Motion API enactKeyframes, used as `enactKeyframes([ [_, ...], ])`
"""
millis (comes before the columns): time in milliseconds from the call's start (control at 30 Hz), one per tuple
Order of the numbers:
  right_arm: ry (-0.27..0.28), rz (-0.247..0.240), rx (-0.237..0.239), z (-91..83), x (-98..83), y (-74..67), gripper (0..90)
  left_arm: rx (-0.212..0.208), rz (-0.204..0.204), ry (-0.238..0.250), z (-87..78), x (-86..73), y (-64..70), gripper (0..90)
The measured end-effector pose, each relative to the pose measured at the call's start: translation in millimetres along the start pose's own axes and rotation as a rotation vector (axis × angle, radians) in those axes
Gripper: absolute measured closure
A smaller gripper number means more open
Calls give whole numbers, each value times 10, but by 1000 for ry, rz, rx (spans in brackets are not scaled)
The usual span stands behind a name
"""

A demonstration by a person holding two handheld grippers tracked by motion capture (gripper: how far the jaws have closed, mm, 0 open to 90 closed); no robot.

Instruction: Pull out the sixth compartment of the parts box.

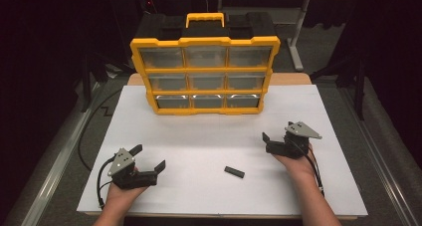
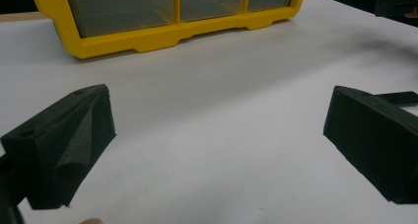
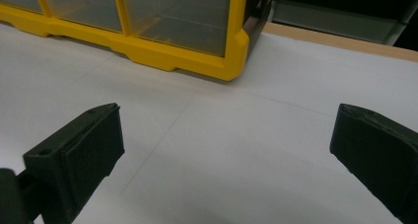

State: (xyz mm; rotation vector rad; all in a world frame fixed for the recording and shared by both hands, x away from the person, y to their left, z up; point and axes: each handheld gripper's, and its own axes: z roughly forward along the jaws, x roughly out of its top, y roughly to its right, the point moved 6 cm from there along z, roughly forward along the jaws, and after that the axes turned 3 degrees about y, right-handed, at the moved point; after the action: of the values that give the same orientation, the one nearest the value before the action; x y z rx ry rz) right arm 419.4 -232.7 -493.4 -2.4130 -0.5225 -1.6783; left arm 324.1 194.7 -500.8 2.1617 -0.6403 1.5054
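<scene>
Both grippers rested low on the white sheet [image 1: 209, 136] covering the table, one at each side, with nothing between their jaws, which looked like a starting stance before any pick. The left gripper [image 1: 149, 159] sat near the front left corner with its jaws spread wide and aimed toward the middle of the table; the right gripper [image 1: 276, 131] lay farther back on the right, its jaws also wide apart and pointing left. Between them, nearer the front edge and closer to the right hand, lay a small black block [image 1: 234, 172], flat on the sheet and touched by neither gripper; it was probably the piece to be picked up, though it was too small to tell what it was. The yellow drawer cabinet [image 1: 205, 74] stood upright at the back of the sheet, its clear drawers facing the person, all apparently pushed in, handy for putting the piece away.
</scene>
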Motion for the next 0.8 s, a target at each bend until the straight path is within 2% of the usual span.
enactKeyframes([
  [200, 6, -9, -20, -15, 14, 61, 3, -16, 6, 5, -10, 8, 37, 7],
  [500, 4, -38, -24, -71, 24, 45, 3, -25, -2, 19, -3, -9, 50, 5],
  [533, 1, -42, -24, -90, 20, 53, 3, -26, -4, 31, -2, -9, 53, 3],
  [800, -28, -58, -34, -191, -78, 91, 2, -21, -10, 26, 0, -11, 32, 3],
])
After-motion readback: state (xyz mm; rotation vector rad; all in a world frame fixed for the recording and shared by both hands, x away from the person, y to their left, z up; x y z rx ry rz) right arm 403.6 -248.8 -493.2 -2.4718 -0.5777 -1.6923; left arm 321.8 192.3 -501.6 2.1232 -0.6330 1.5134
